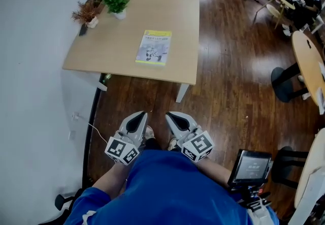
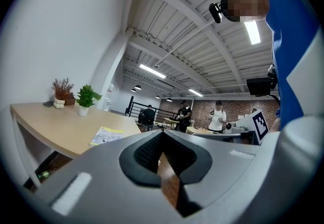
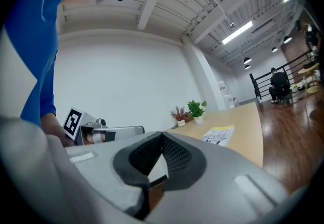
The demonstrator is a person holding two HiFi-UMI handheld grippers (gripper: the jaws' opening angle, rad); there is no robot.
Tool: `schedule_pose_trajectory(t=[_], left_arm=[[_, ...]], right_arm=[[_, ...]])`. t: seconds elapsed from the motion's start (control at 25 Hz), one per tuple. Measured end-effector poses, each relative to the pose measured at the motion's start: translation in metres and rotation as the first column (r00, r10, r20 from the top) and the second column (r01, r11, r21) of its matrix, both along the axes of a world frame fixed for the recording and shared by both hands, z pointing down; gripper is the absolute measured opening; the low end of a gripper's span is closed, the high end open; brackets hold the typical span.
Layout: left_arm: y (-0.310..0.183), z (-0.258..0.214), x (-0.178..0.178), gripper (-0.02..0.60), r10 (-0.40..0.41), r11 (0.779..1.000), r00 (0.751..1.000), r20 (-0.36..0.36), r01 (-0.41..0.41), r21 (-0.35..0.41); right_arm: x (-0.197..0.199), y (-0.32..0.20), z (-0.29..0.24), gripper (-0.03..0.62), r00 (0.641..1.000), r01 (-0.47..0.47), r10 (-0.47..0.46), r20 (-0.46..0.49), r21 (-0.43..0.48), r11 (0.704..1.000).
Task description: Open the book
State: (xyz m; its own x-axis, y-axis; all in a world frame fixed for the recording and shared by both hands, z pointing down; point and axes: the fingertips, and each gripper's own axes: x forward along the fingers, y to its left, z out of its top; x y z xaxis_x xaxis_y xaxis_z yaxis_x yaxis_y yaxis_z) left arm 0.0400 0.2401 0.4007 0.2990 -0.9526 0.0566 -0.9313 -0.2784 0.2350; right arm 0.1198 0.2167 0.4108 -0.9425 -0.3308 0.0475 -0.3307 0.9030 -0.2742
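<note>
Saw book [image 1: 154, 46] shut, cover up, on tabletop [image 1: 122, 31], toward its near edge, well apart from both grippers. Had left gripper [image 1: 138, 117] and right gripper [image 1: 172, 117] low over floor [image 1: 223, 82], both closed tip to tip on nothing. Judged step as approach, not begun: likely needed closing in, then working one gripper under the cover's free edge to lift.

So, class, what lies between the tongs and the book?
In the head view, from the left tongs and right tongs: only wooden floor, then bare table, then the book.
</note>
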Motion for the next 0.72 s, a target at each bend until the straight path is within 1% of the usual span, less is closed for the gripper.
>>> schedule_pose_trajectory(t=[0.2, 0.36, 0.56, 0.72], left_arm=[[-0.031, 0.010, -0.023, 0.006, 0.037, 0.999, 0.999, -0.034, -0.038, -0.024], [-0.065, 0.025, -0.053, 0.006, 0.069, 0.996, 0.996, -0.058, -0.072, -0.048], [-0.112, 0.029, -0.093, 0.006, 0.132, 0.990, 0.989, -0.067, -0.135, -0.047], [-0.143, 0.033, -0.120, 0.006, 0.184, 0.981, 0.981, -0.064, -0.187, -0.043]], right_arm=[[-0.021, -0.027, 0.014, 0.003, 0.999, -0.015, 0.015, -0.038, -0.013, 1.000], [-0.044, -0.061, 0.027, 0.003, 0.995, -0.062, 0.060, -0.075, -0.027, 0.998], [-0.083, -0.104, 0.030, 0.003, 0.988, -0.115, 0.112, -0.109, -0.023, 0.993], [-0.113, -0.131, 0.032, 0.003, 0.980, -0.168, 0.164, -0.115, -0.024, 0.985]])
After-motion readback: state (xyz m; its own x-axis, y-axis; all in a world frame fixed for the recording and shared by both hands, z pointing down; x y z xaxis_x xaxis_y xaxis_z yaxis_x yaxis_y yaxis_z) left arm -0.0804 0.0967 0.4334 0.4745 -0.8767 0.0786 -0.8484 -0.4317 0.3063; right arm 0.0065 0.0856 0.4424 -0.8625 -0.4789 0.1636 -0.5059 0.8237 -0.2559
